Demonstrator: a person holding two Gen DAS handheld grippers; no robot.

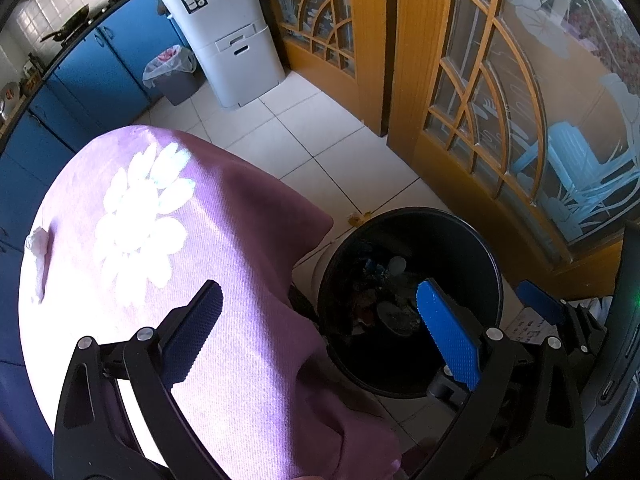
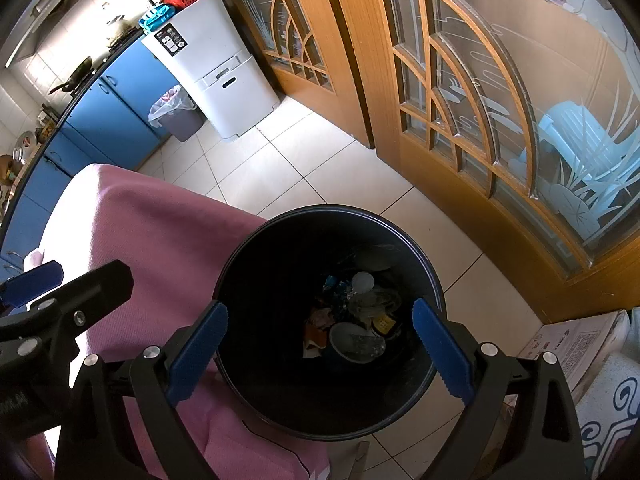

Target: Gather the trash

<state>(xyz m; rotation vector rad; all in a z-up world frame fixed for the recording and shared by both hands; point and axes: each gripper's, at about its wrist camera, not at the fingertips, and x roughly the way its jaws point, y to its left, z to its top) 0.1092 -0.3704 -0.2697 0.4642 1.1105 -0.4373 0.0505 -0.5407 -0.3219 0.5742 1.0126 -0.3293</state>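
A black round trash bin (image 2: 256, 280) stands on the tiled floor beside a table with a purple cloth (image 1: 240, 280). Several pieces of trash (image 2: 356, 320) lie at its bottom. My right gripper (image 2: 320, 320) is open and empty, directly above the bin's mouth. My left gripper (image 1: 320, 312) is open and empty, over the table's right edge, one finger above the bin (image 1: 460, 260). A crumpled white tissue (image 1: 38, 242) lies at the cloth's far left edge. The left gripper's fingers (image 2: 36, 282) show at left in the right wrist view.
Wooden glass-panelled doors (image 2: 500, 100) stand to the right. A white cabinet (image 1: 232, 48) and a grey bin with a plastic liner (image 1: 172, 72) stand by blue cupboards (image 1: 96, 76) at the back. A cardboard box (image 2: 568, 344) lies on the floor at right.
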